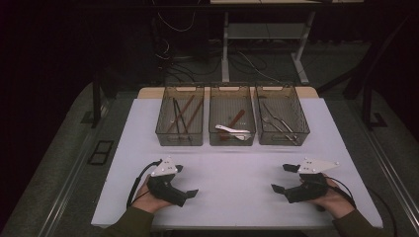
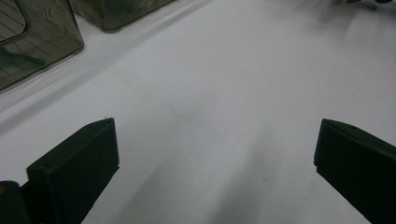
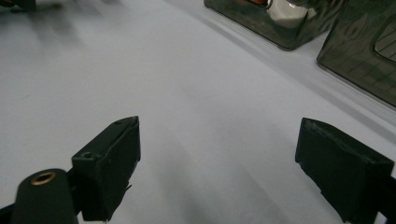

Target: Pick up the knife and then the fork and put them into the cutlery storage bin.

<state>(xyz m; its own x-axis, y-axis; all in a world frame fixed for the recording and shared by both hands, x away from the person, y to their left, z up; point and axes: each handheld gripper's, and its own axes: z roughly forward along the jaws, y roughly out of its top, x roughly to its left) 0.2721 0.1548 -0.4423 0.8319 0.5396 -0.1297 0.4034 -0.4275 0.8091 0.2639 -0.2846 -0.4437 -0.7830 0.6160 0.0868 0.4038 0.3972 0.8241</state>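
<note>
1. High view: the left tool (image 1: pixel 184 180) and the right tool (image 1: pixel 284 178) rest low over the near part of the white table (image 1: pixel 232 163), one in each hand, well apart and turned toward each other.
2. Both tools are released, jaws spread wide with nothing between them; each gripper view shows bare table between its own two jaws.
3. Three smoky see-through bins stand in a row at the far edge. The left bin (image 1: pixel 180 139) holds long thin sticks, seemingly chopsticks. The middle bin (image 1: pixel 232 140) holds a white spoon (image 1: pixel 232 131) lying over a reddish-brown utensil. The right bin (image 1: pixel 282 138) holds metal cutlery, too small to tell apart.
4. In the left gripper view a bin's corner (image 2: pixel 37 44) sits at the upper left; in the right gripper view two bins (image 3: pixel 327 32) sit at the upper right.
5. Judging by this layout, the cutlery looks sorted by kind and nothing lies loose on the table. Either the sorting is finished, or no piece has yet been taken out; no grasp is under way.
</note>
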